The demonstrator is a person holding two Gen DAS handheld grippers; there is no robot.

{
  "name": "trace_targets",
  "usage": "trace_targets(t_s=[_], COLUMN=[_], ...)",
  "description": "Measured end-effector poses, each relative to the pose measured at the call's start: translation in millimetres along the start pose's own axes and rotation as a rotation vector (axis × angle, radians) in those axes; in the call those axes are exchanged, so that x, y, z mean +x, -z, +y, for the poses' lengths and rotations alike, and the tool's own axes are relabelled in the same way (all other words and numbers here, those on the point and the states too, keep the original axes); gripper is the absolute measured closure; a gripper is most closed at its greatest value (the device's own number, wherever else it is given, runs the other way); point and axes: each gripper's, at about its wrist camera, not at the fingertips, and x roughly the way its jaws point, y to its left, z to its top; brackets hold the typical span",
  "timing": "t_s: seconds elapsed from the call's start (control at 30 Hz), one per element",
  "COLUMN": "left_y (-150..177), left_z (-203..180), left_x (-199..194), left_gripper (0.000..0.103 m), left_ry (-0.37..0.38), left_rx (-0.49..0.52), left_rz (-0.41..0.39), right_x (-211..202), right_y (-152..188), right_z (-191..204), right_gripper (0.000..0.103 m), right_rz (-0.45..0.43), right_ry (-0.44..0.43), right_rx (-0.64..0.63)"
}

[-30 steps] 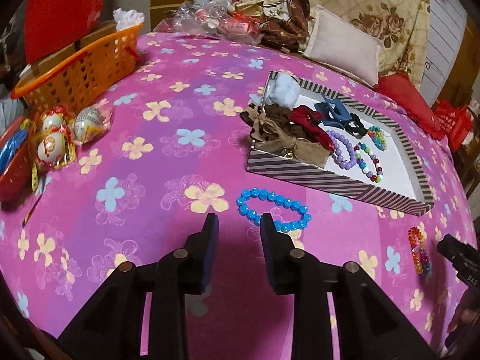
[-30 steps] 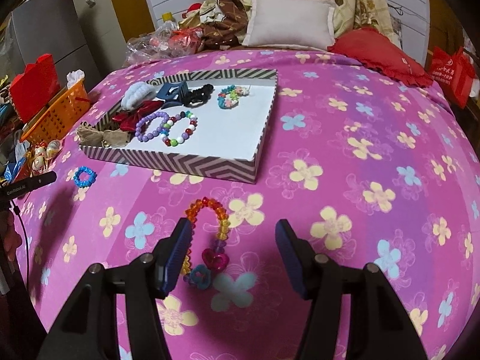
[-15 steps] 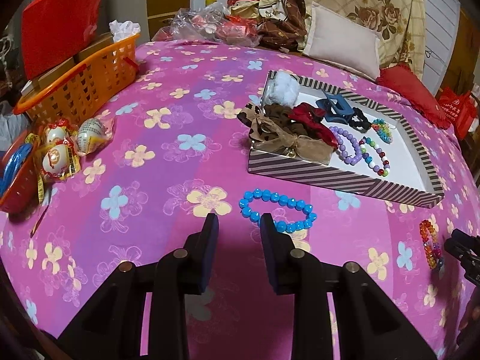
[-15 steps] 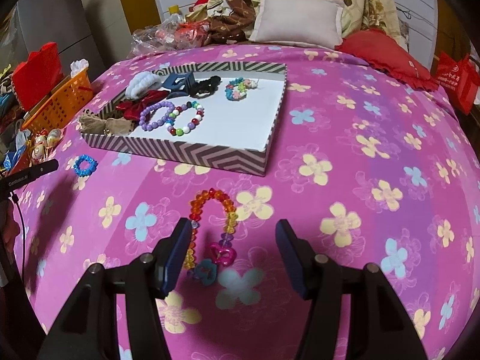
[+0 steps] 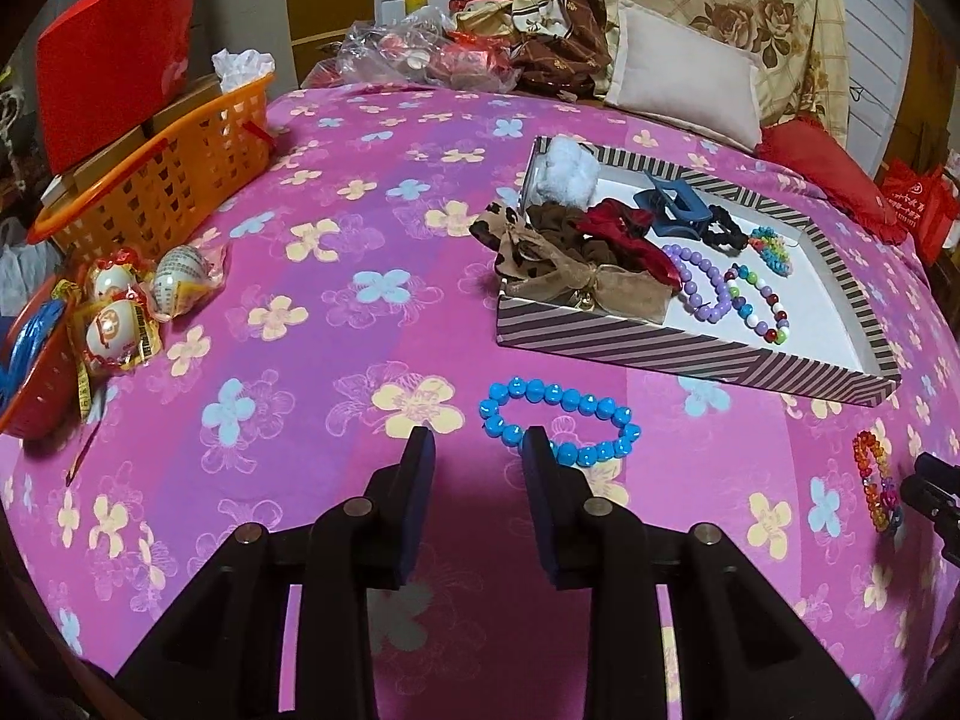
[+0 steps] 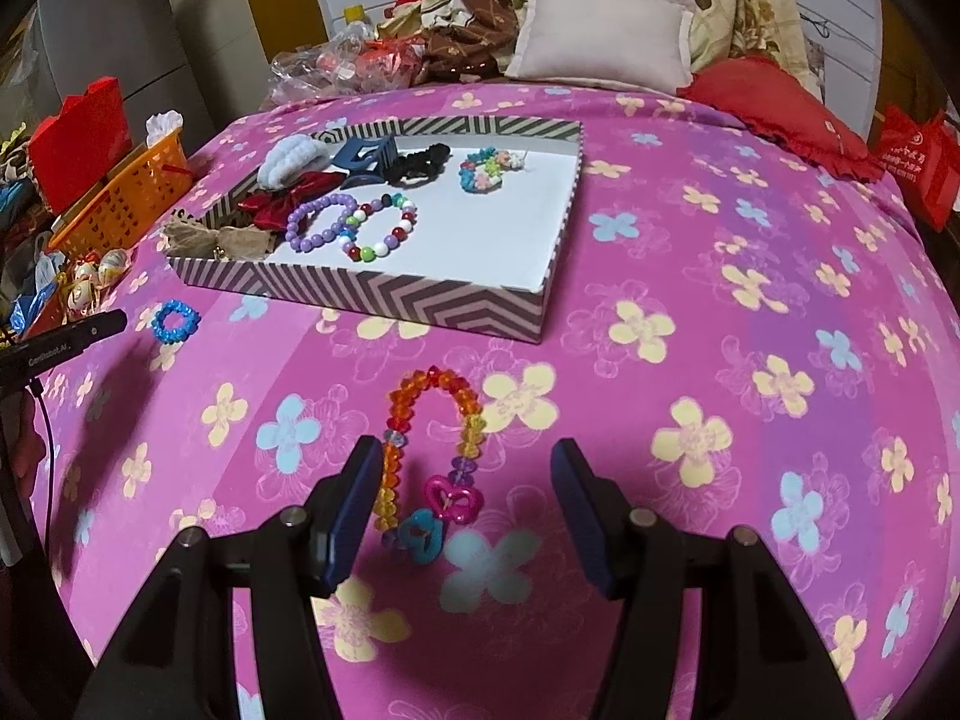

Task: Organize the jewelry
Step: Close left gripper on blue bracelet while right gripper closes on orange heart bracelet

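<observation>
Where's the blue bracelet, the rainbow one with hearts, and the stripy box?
blue bracelet [image 5: 543, 391], left wrist view, on its far row of beads.
rainbow bracelet [image 6: 462, 387], right wrist view, on its top curve.
stripy box [image 6: 414, 300], right wrist view, on its near wall.

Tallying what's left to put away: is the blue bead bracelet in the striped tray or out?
Out. The blue bead bracelet lies on the flowered bedspread, in front of the striped tray.

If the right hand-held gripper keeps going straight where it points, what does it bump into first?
Probably the rainbow bead bracelet with pink and blue heart charms, lying on the pink flowered bedspread between the right hand-held gripper's open jaws. Depth is hard to judge.
</observation>
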Motion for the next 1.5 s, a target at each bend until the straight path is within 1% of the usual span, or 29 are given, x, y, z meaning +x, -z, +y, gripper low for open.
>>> trace_targets(t_s=[0.17,0.27,0.37,0.63,0.73,0.93,1.0,1.07,1.13,1.23,1.3,1.43,1.47,1.5], left_y=[0.3,0.4,0.4,-1.4,-4.0,-10.7,-12.7,-13.7,-15.5,-15.0,-13.9,-14.5,-15.0,-15.3], left_z=[1.2,4.3,10.3,18.7,17.7,11.1,10.8,11.5,10.0,6.4,6.2,4.9,4.7,4.3], left_x=[5.5,10.8,17.7,32.5,36.3,41.2,42.8,41.6,37.5,38.8,46.0,47.9,48.7,49.4], left_gripper=[0.067,0.067,0.067,0.067,0.067,0.065,0.065,0.065,0.064,0.063,0.063,0.063,0.063,0.063], left_ry=[0.007,0.015,0.033,0.065,0.092,0.084,0.092,0.122,0.139,0.116,0.107,0.078,0.074,0.071], left_rx=[-0.005,-0.008,-0.029,-0.088,-0.101,-0.09,-0.096,-0.111,-0.106,-0.084,-0.087,-0.075,-0.075,-0.075], left_rz=[0.017,0.041,0.072,0.119,0.119,0.106,0.108,0.112,0.094,0.094,0.119,0.112,0.107,0.104], right_x=[0.1,-0.4,-0.7,-1.0,-0.3,3.4,5.1,6.0,5.7,5.8,9.7,17.1,19.0,21.7], right_y=[0.4,1.7,2.1,2.4,2.6,5.4,6.0,6.2,5.4,2.2,-0.2,-1.9,-2.3,-2.3], right_z=[-0.2,-0.9,-1.5,-2.3,-2.3,-1.8,-1.7,-2.0,-2.2,-3.4,-4.9,-2.0,-0.6,1.0], right_gripper=[0.042,0.042,0.042,0.042,0.042,0.042,0.042,0.042,0.042,0.042,0.042,0.042,0.044,0.049], right_rz=[0.001,0.004,0.007,0.007,0.012,0.027,0.032,0.033,0.027,0.012,0.012,0.02,0.022,0.024], right_ry=[0.001,0.001,0.0,-0.002,-0.004,0.006,0.011,0.016,0.016,0.009,0.008,0.017,0.026,0.053], right_rx=[0.002,0.003,0.003,0.004,0.001,-0.016,-0.021,-0.025,-0.024,-0.01,0.0,-0.012,-0.02,-0.029])
